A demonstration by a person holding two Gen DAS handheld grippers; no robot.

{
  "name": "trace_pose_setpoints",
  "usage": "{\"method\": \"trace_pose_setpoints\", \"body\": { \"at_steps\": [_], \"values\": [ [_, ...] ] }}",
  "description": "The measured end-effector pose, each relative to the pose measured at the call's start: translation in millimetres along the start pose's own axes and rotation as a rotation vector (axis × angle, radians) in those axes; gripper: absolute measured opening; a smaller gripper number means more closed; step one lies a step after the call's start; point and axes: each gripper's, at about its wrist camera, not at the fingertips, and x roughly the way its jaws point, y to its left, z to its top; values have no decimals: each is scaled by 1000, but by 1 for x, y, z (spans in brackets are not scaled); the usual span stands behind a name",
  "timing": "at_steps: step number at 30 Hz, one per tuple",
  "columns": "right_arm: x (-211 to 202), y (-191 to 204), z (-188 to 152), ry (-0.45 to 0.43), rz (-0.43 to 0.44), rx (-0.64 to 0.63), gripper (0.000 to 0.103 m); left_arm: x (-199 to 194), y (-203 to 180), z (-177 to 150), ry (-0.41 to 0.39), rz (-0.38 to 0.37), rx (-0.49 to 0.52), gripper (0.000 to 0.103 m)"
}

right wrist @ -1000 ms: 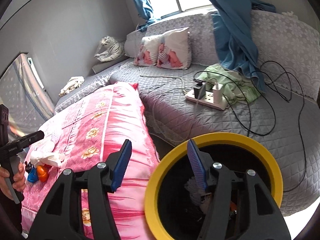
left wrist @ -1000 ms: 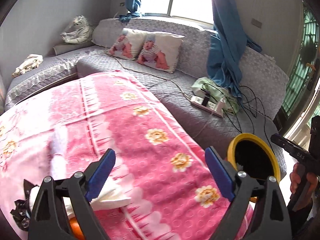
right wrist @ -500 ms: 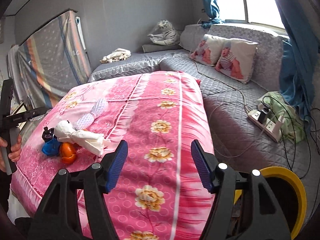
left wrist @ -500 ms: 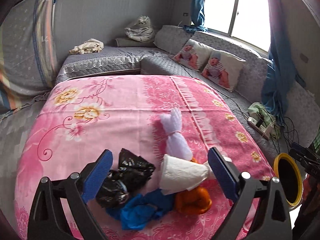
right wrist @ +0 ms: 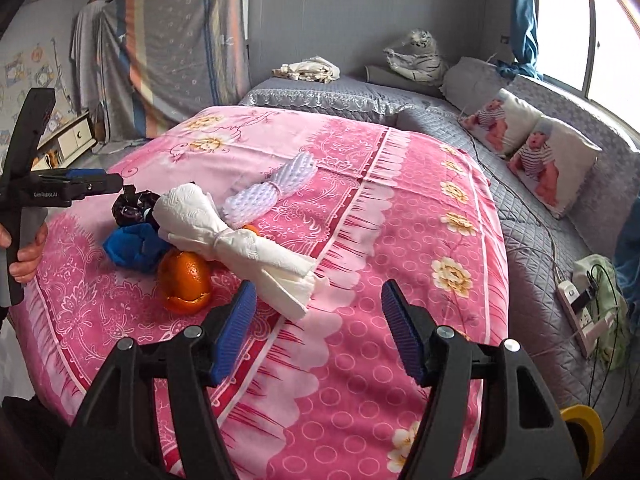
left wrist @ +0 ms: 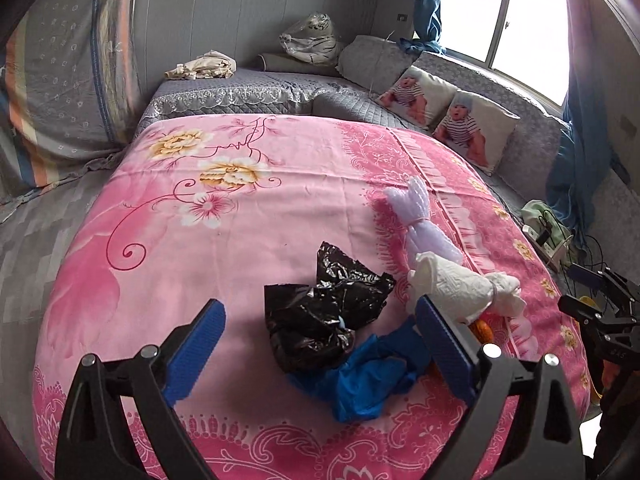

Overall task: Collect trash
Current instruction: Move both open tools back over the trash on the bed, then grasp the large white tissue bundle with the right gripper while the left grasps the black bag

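Note:
A pile of trash lies on the pink flowered cloth (left wrist: 200, 248): a crumpled black bag (left wrist: 320, 308), a blue plastic wad (left wrist: 368, 376), a tied white paper bundle (left wrist: 456, 284), a lilac foam net (left wrist: 424, 224) and an orange peel (right wrist: 184, 280). My left gripper (left wrist: 320, 316) hangs open just above the black bag and blue wad, touching nothing. My right gripper (right wrist: 319, 296) is open over the cloth, and the end of the paper bundle (right wrist: 224, 236) lies just beyond its left finger. The yellow-rimmed bin (right wrist: 580, 420) shows at the lower right.
A grey quilted sofa (right wrist: 520, 216) wraps around the back and right, with baby-print pillows (right wrist: 556, 168). A power strip (right wrist: 576, 308) with cables lies on it. A person's hand (right wrist: 28, 252) grips the left gripper's handle at the left edge.
Both views have swung from the bin and sofa to the trash pile. The right gripper has left the bin's mouth. The left gripper has come closer over the black bag.

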Motion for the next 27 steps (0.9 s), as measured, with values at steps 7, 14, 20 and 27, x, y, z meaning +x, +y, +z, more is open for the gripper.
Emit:
{"method": "trace_pose_setpoints", "body": {
  "at_steps": [7, 14, 20, 27],
  "values": [
    [27, 18, 13, 29, -9, -90, 61, 19, 8, 1, 50, -11, 12, 92],
    [46, 30, 16, 64, -21, -193, 61, 34, 10, 3, 80, -22, 33, 92],
    [57, 34, 17, 83, -9, -234, 61, 42, 5, 3, 95, -28, 62, 90],
    [71, 47, 21, 109, 24, -291, 58, 51, -1, 2, 124, -14, 97, 78]
  ]
}}
